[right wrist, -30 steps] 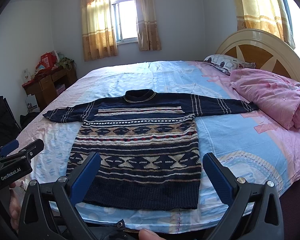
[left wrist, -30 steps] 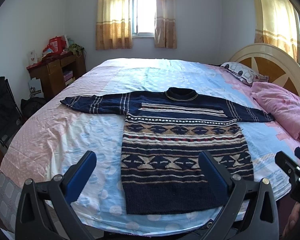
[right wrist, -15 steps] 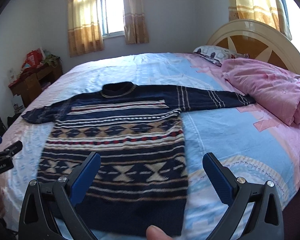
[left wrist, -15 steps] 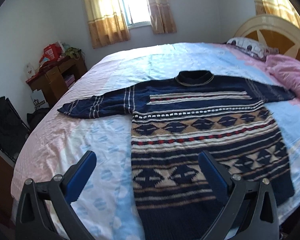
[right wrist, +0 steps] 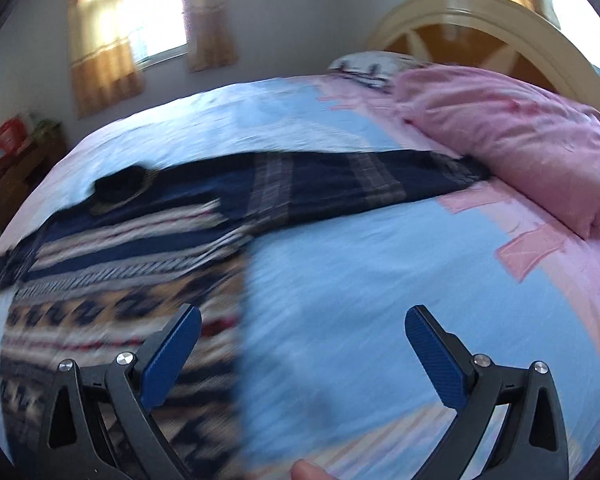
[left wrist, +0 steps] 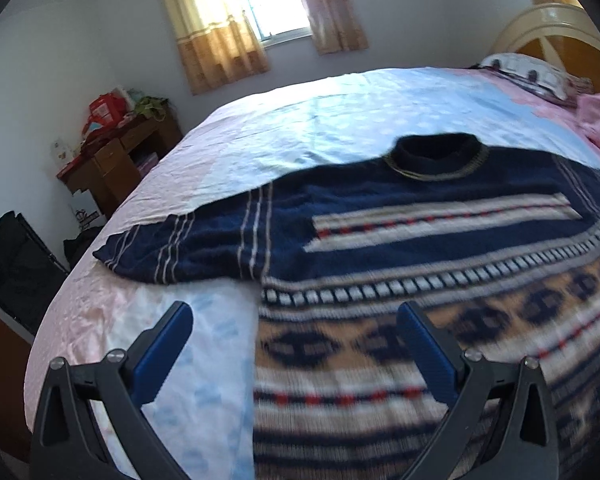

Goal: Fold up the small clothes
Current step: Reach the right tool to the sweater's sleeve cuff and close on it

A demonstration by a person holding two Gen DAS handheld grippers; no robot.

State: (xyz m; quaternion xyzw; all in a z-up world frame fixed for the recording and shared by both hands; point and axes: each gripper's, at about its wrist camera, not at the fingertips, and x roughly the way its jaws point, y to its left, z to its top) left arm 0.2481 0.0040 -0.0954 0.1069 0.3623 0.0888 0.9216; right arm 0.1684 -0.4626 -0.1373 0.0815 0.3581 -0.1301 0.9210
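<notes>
Both pairs of blue-padded fingers are spread wide and hold nothing. One finger (left wrist: pixel 162 354) of the left gripper (left wrist: pixel 296 354) hangs over bare sheet beside the sweater (left wrist: pixel 400 248), its partner over the patterned body. That navy, tan and white sweater lies flat on the bed (left wrist: pixel 300 132), sleeves stretched out to both sides. Right gripper (right wrist: pixel 304 354) hovers past the sweater's other side edge, one finger above the knit, one above blue sheet. A pink quilt (right wrist: pixel 512 140) touches the far sleeve end.
</notes>
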